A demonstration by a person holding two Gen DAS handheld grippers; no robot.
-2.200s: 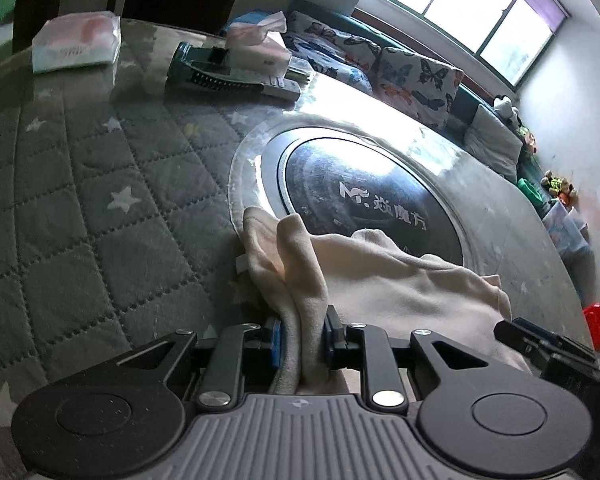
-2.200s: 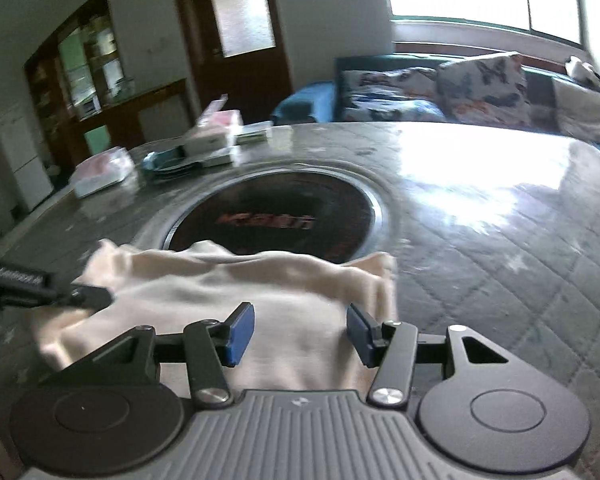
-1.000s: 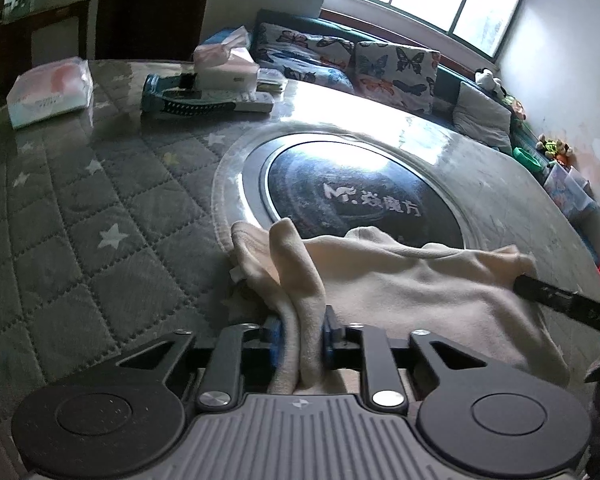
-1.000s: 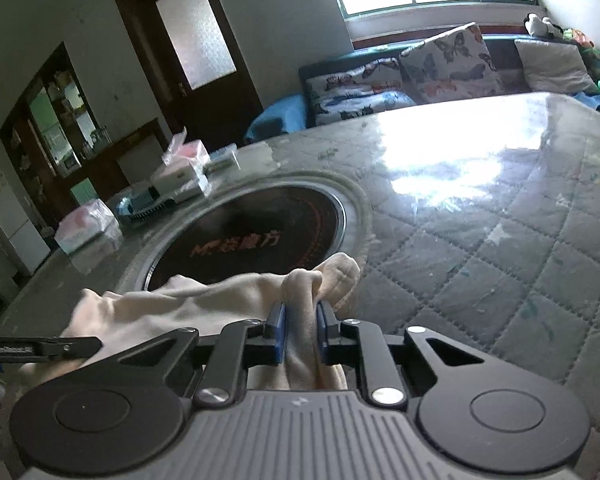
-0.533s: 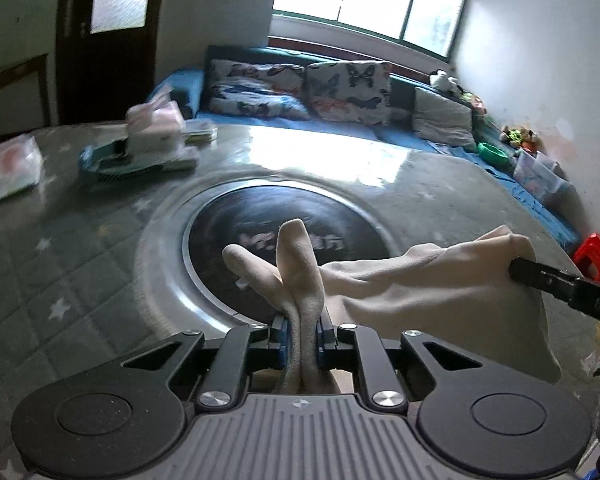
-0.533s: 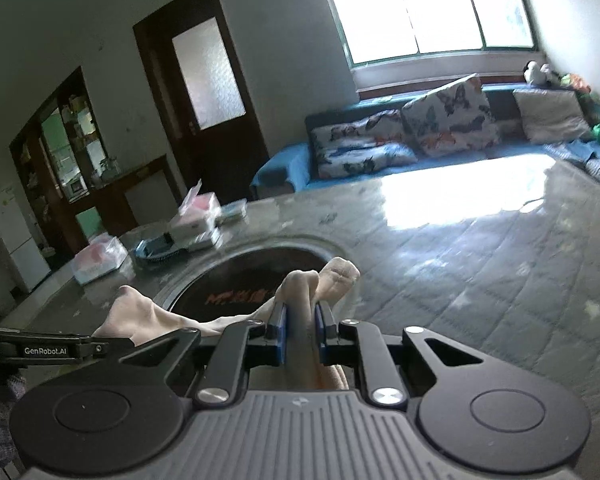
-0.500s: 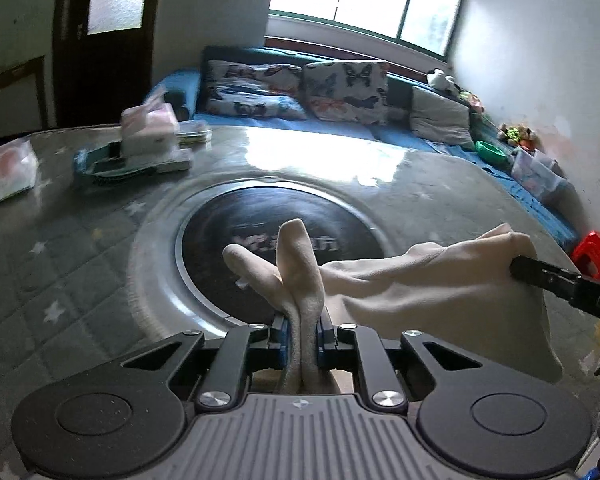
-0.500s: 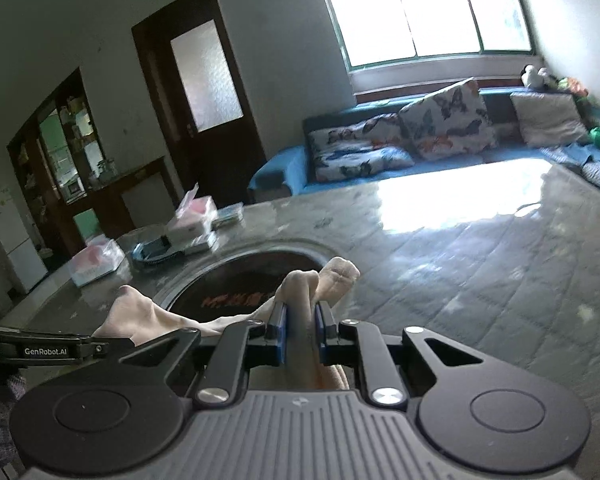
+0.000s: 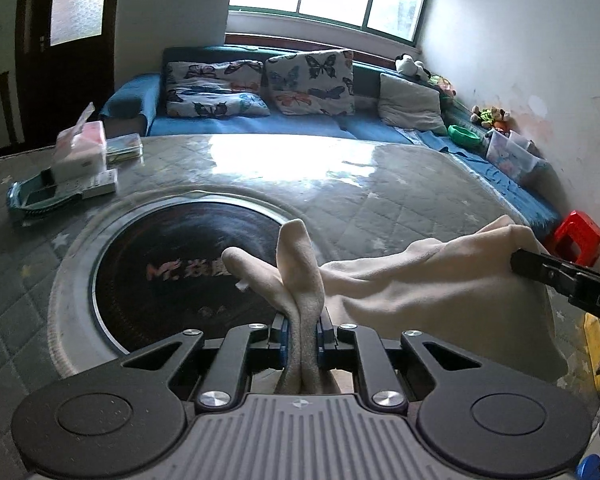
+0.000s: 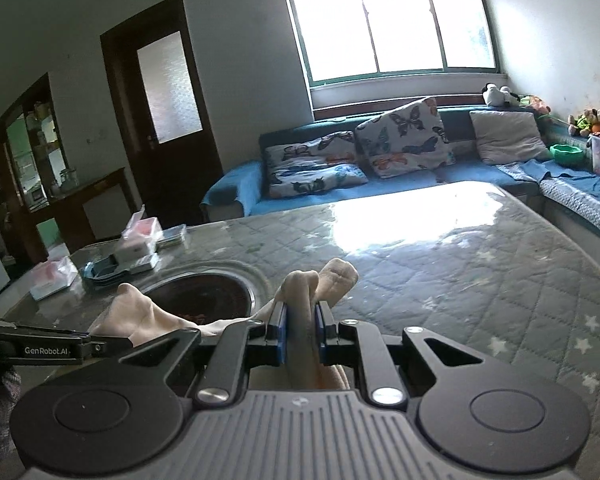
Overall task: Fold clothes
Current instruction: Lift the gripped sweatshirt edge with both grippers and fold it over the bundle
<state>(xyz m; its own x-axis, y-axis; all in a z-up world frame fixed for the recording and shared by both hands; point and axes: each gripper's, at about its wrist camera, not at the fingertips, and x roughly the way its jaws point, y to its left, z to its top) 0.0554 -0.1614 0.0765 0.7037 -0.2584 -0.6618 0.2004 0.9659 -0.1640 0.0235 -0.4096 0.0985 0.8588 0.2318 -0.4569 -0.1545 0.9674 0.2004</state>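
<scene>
A: Left wrist view: what is held by the left tongs (image 9: 302,330)?

B: A bunched edge of the cream garment (image 9: 420,280) is clamped between the blue pads (image 9: 283,338). Two folds of fabric are seen standing up above the jaws.

A: Where is the rest of the garment located?

B: It is stretched to the right, above the bench (image 9: 380,196), toward the right tongs (image 9: 518,262), by which its far corner is pinched. The lower part is seen hanging down toward the bench edge.

A: Is the grip confirmed from the right wrist view?

B: Yes. The right tongs (image 10: 300,330) are closed on a bunched edge of the garment (image 10: 148,316), with fabric protruding past the pads. The left tongs (image 10: 112,340) are seen at the left, closed on the opposite corner.

A: What else is carried by the bench?

B: A round dark inset plate (image 9: 188,268) is set in its quilted, star-printed cover, below the garment. A tissue box (image 9: 80,152) and a teal tray (image 9: 36,198) are placed near the far left edge, well apart from the garment.
</scene>
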